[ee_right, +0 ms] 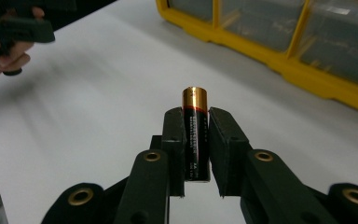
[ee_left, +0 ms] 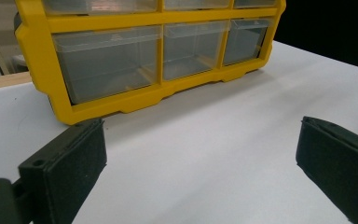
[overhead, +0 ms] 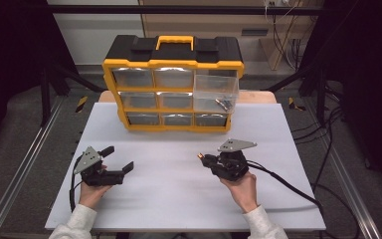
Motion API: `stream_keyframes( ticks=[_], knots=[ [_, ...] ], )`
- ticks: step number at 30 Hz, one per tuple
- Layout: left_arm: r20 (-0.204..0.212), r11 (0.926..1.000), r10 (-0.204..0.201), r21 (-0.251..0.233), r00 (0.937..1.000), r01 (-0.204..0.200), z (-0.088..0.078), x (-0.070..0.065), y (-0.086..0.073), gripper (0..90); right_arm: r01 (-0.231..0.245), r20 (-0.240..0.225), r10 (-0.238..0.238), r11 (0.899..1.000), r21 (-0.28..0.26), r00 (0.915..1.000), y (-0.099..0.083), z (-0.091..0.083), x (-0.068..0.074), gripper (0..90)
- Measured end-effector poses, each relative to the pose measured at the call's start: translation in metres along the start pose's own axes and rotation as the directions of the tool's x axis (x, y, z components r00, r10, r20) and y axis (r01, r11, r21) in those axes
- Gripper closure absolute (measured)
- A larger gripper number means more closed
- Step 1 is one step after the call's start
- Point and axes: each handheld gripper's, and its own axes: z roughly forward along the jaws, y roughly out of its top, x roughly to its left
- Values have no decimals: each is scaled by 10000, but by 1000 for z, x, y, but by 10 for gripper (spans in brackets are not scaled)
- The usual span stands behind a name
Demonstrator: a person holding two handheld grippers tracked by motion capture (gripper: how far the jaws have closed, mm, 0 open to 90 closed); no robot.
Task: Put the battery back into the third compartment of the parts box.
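At the left of the white table (overhead: 179, 199), the left gripper (overhead: 118, 158) rests low in a hand with its 2 black jaws spread wide and nothing between them, pointing toward the yellow organizer (overhead: 173, 64) that stands well beyond it. To its right, well apart from it, the right gripper (ee_right: 196, 122) is pressed together on a black-and-copper battery (ee_right: 195, 121), the copper end poking out past the jaw tips. Beyond and just right of that gripper, 1 clear drawer (overhead: 216, 92) juts out from the organizer's right column, small items lying inside.
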Motion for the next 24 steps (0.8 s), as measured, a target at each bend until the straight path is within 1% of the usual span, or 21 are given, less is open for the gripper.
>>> stream_keyframes(
  ticks=[4,7,10,15,17,24],
  knots=[
    [-20,10000,-53,-27,10000,53,-1,1,0,13,-10,3,11,9990,-450,10000,12,-16,-2,773],
    [-19,10000,-54,-22,10000,54,-1,1,0,13,30,11,-29,9964,-849,10000,22,-27,-4,773],
    [-14,10000,-57,-11,10000,57,-1,1,0,13,203,139,-189,9940,-1079,9997,34,-37,-5,773],
    [-12,10000,-62,-16,10000,62,-1,1,0,13,301,201,-274,9881,-1510,9994,53,-54,-7,773],
    [-8,10000,-63,-10,10000,63,-1,1,0,13,433,293,-390,9852,-1661,9988,61,-61,-6,773],
    [-23,9999,-92,-49,10000,92,-1,2,0,13,613,447,-527,9732,-2216,9976,84,-80,-6,773]
  ],
)
